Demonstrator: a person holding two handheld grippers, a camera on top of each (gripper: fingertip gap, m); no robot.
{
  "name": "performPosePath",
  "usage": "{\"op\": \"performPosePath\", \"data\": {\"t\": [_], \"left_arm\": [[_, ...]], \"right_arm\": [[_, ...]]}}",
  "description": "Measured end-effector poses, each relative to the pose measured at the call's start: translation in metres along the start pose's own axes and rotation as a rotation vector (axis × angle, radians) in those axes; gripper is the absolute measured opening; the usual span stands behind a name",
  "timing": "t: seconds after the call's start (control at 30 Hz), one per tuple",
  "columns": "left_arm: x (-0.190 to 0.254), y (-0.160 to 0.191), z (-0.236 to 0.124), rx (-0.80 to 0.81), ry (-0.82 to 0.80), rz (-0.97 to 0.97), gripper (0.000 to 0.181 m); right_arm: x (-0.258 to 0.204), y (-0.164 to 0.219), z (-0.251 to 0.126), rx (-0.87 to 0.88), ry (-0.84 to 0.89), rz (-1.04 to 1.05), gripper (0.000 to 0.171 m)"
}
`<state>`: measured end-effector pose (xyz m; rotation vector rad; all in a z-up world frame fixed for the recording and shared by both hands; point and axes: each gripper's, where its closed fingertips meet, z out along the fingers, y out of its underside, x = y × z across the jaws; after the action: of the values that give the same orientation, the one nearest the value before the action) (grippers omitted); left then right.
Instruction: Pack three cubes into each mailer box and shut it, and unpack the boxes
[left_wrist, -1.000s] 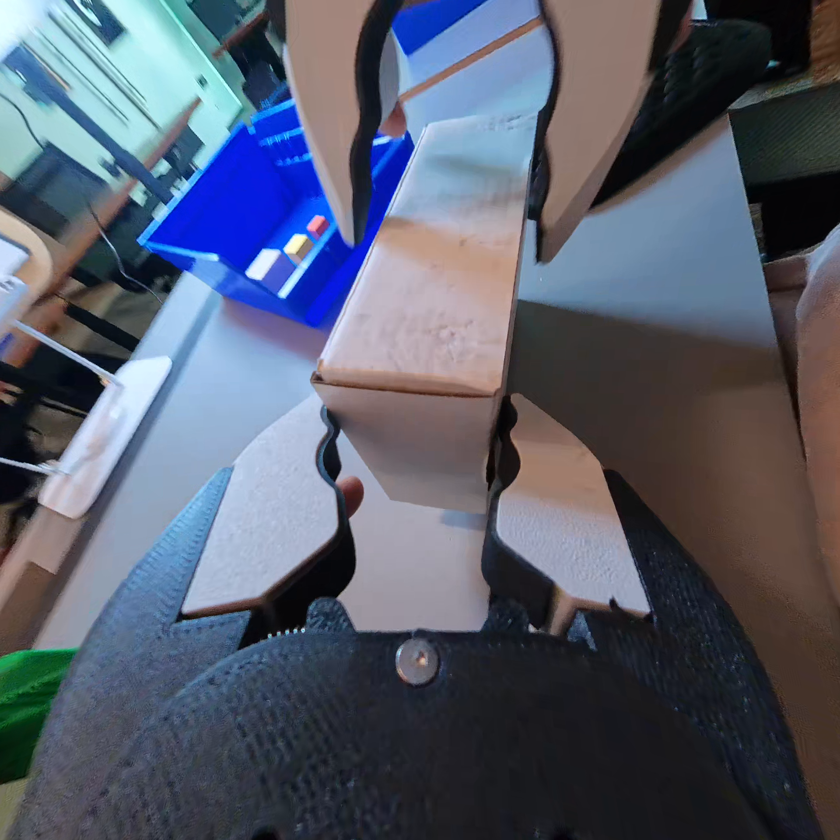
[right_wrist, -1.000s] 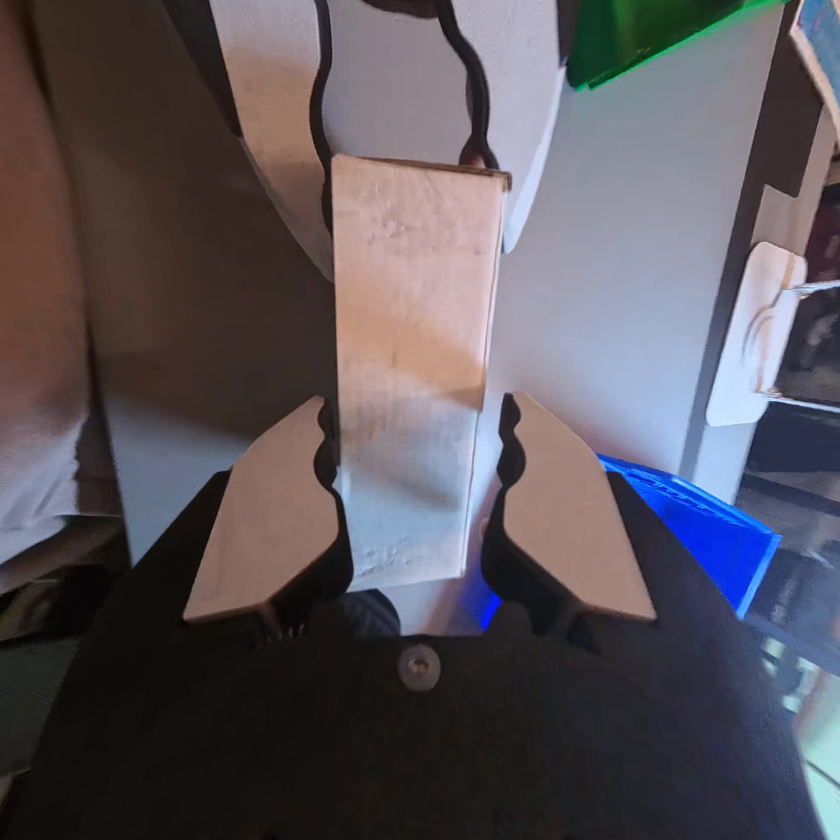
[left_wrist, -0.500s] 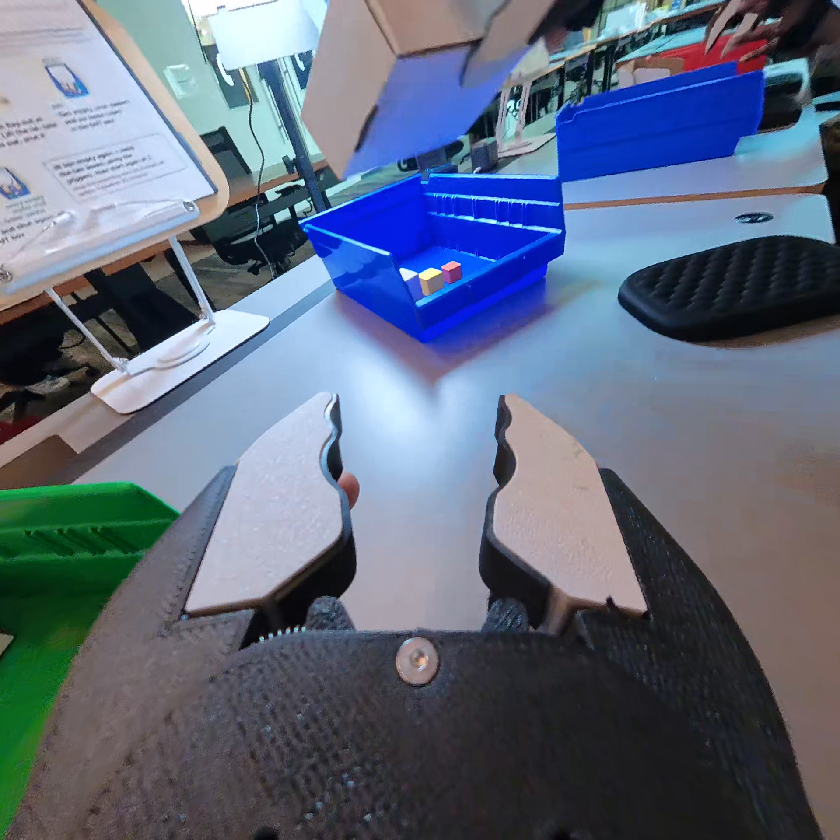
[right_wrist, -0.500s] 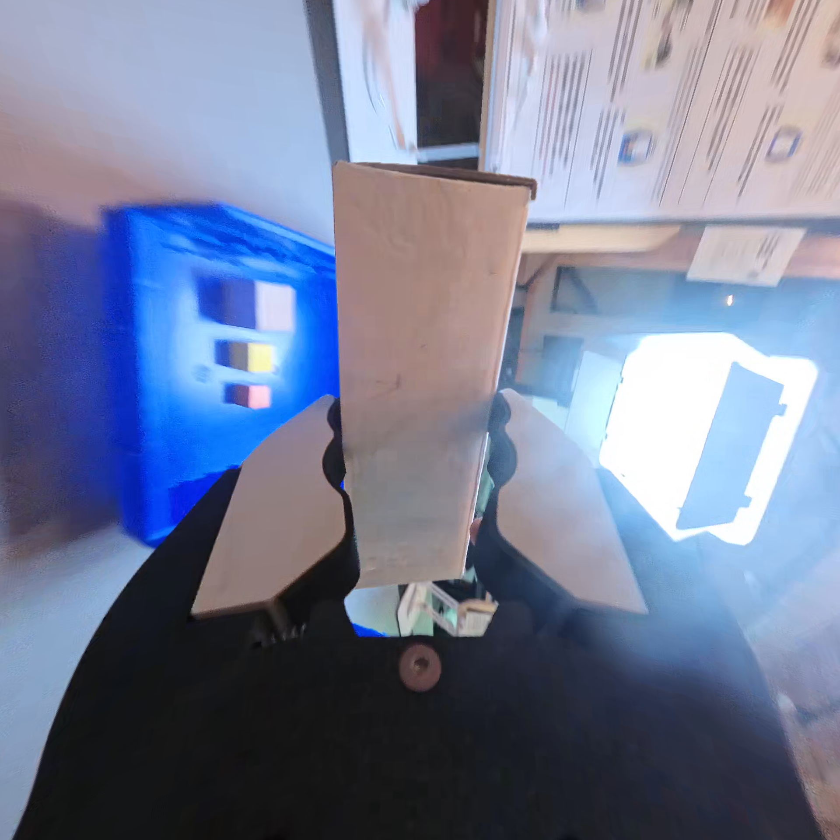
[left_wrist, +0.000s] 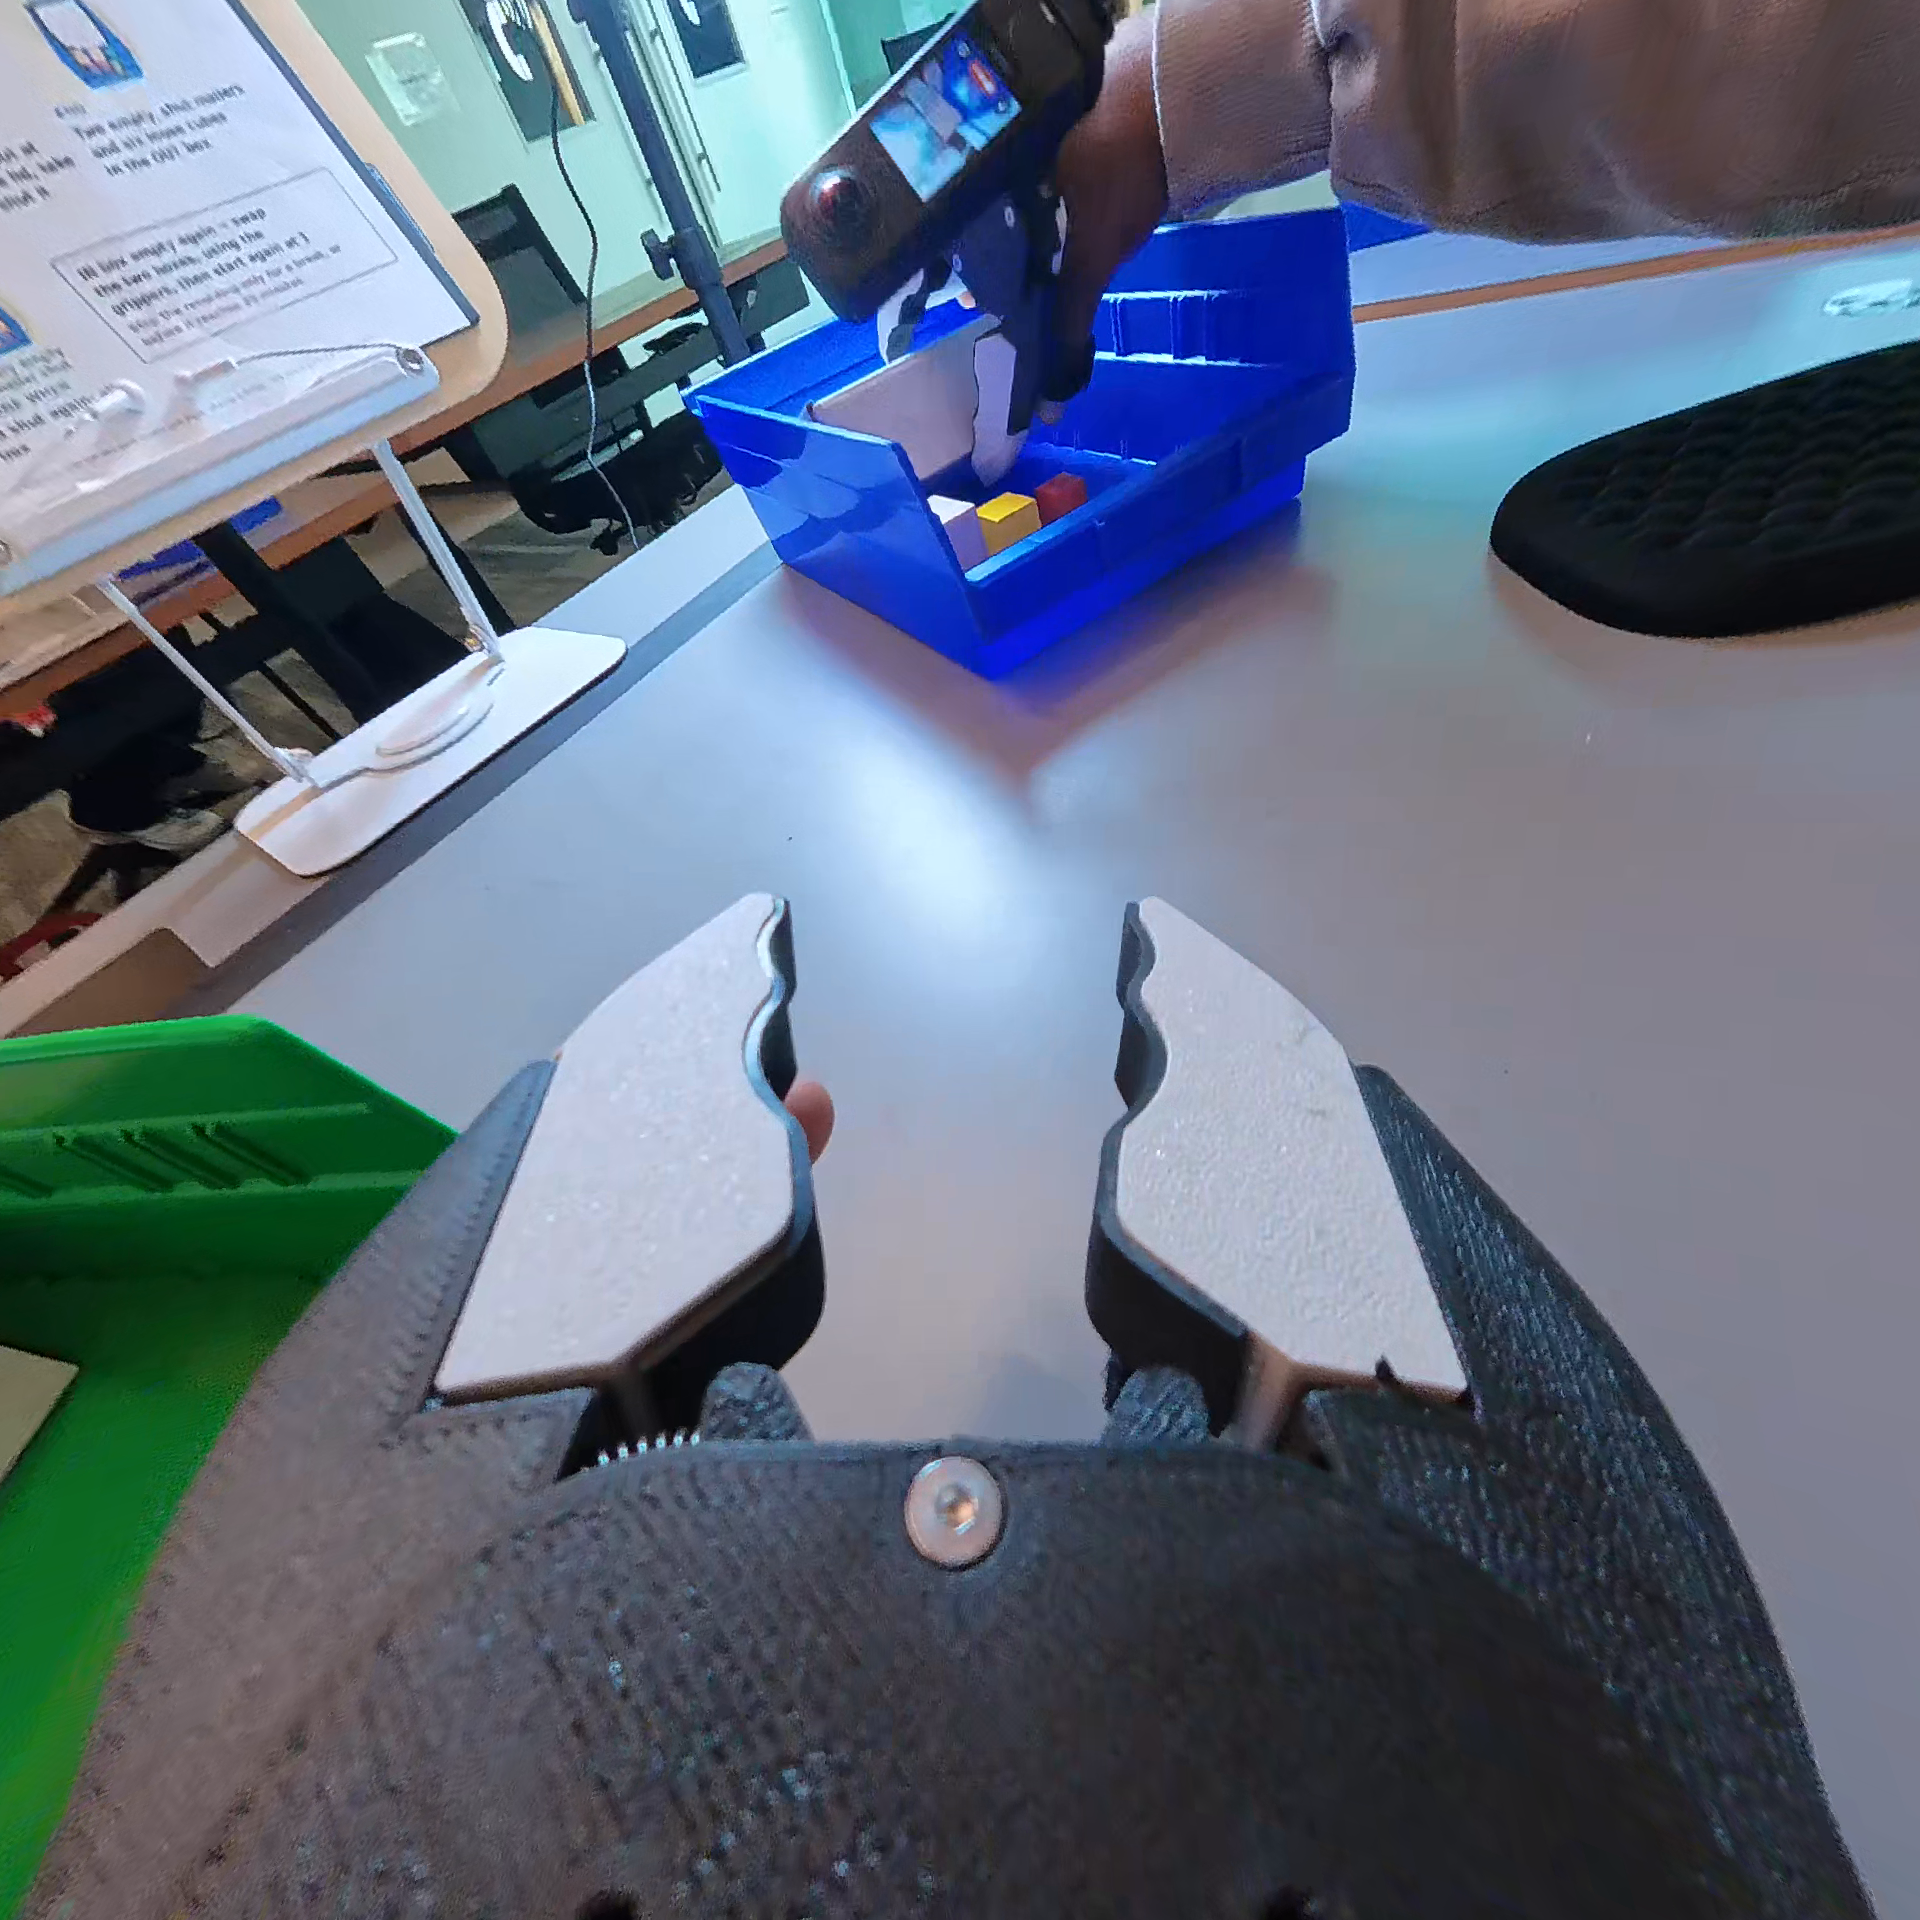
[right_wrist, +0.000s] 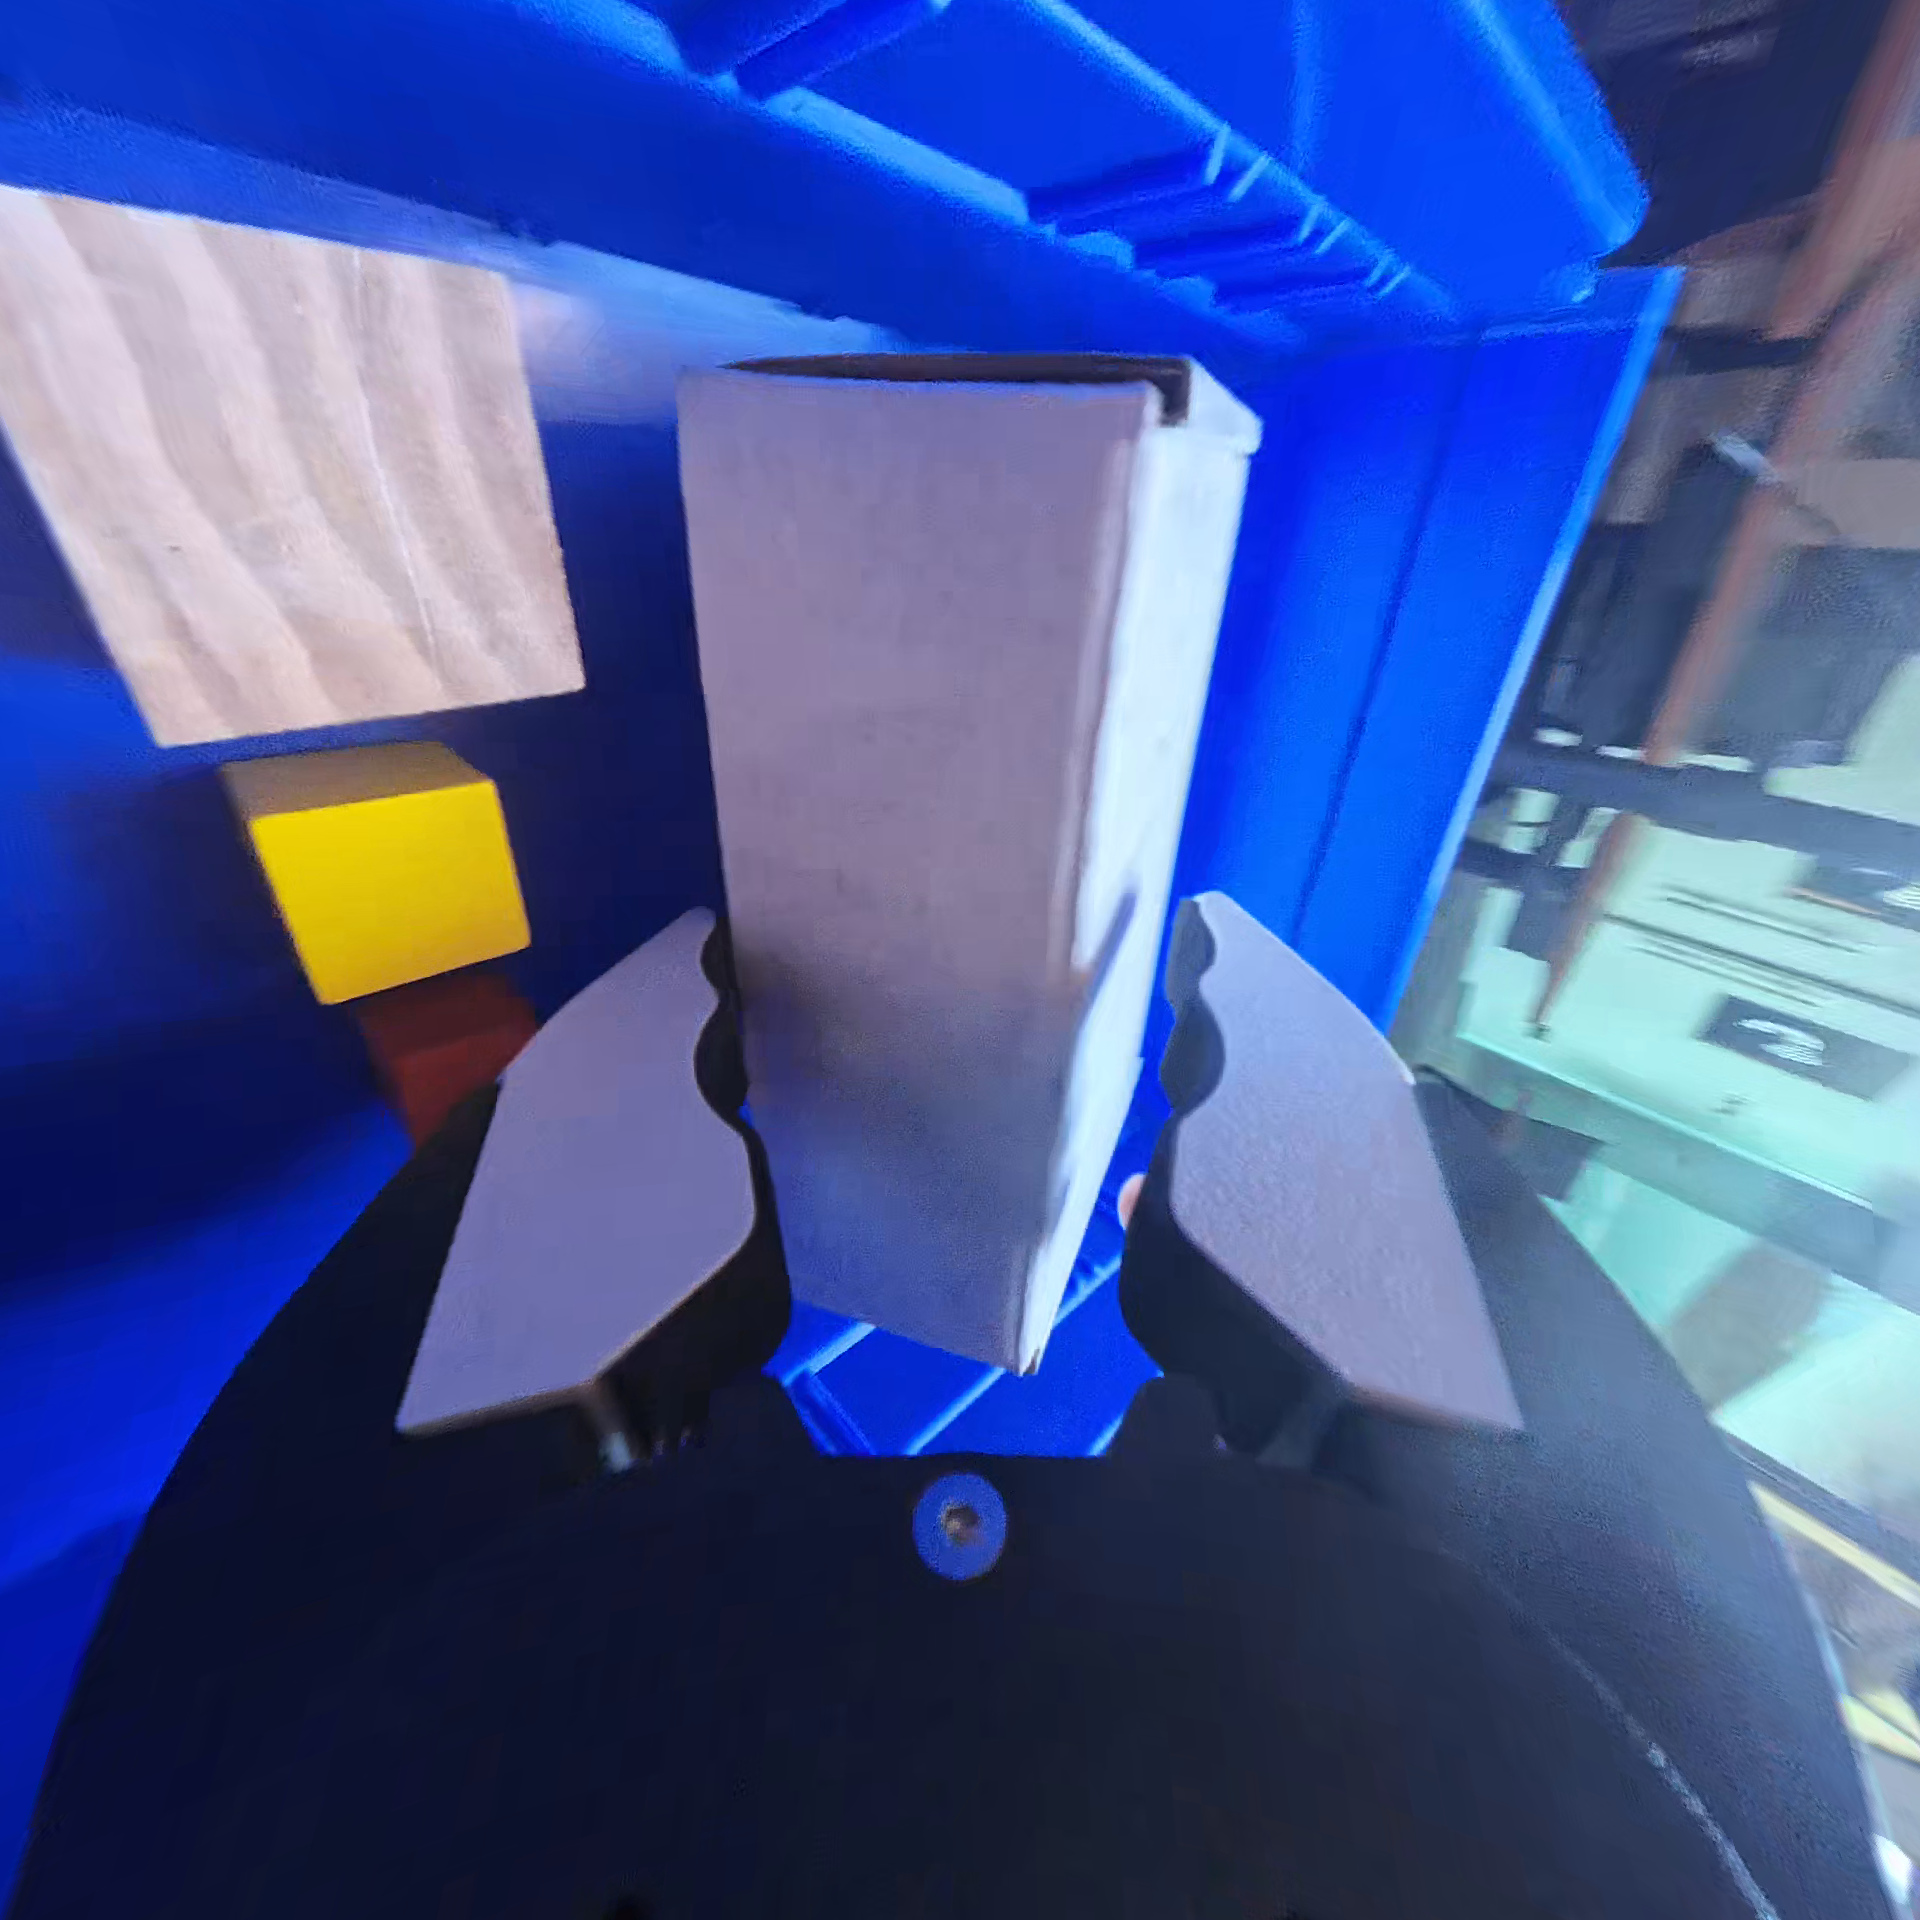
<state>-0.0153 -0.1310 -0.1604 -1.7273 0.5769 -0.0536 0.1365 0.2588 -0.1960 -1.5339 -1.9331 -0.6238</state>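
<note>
Since half a second ago the right tool (right_wrist: 954, 1039) has carried the mailer box (right_wrist: 914, 831) down from above the blue bin (left_wrist: 1174, 416) into it, beside the cubes. The grey worktop (left_wrist: 1351, 883) looks as before, and the left tool (left_wrist: 954, 961) still hovers over it, spread apart and empty, near the green bin (left_wrist: 135, 1164). The box is closed, pale cardboard, clamped between the right tool's fingers. Beside it lie a plain wooden cube (right_wrist: 281, 468), a yellow cube (right_wrist: 390, 862) and a red cube (right_wrist: 447, 1049).
</note>
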Motion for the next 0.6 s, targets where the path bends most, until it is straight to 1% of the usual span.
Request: {"op": "performPosePath", "data": {"t": [0.07, 0.13, 0.2, 0.33, 0.4, 0.5, 0.6], "left_arm": [[-0.002, 0.001, 0.001, -0.004, 0.012, -0.036, 0.059], [-0.006, 0.005, 0.003, -0.02, 0.008, -0.043, 0.058], [-0.007, 0.008, 0.003, -0.034, 0.001, -0.037, 0.057], [-0.006, 0.009, 0.004, -0.039, -0.005, -0.02, 0.055], [-0.007, 0.01, 0.004, -0.044, -0.013, -0.008, 0.054], [-0.007, 0.01, 0.004, -0.041, -0.004, -0.024, 0.056], [-0.012, 0.006, 0.0, -0.029, 0.006, -0.093, 0.06]], "right_arm": [[-0.01, -0.001, -0.003, 0.018, -0.137, 0.009, 0.082], [-0.018, -0.004, -0.005, 0.037, -0.239, 0.03, 0.077], [-0.023, -0.006, -0.003, 0.05, -0.299, 0.041, 0.07], [-0.013, -0.014, 0.008, 0.079, -0.249, 0.08, 0.067], [-0.007, -0.013, 0.013, 0.05, -0.218, 0.118, 0.064], [0.001, -0.01, 0.019, -0.003, -0.128, 0.103, 0.062], [0.003, -0.016, 0.009, 0.035, -0.088, 0.136, 0.063]]}}
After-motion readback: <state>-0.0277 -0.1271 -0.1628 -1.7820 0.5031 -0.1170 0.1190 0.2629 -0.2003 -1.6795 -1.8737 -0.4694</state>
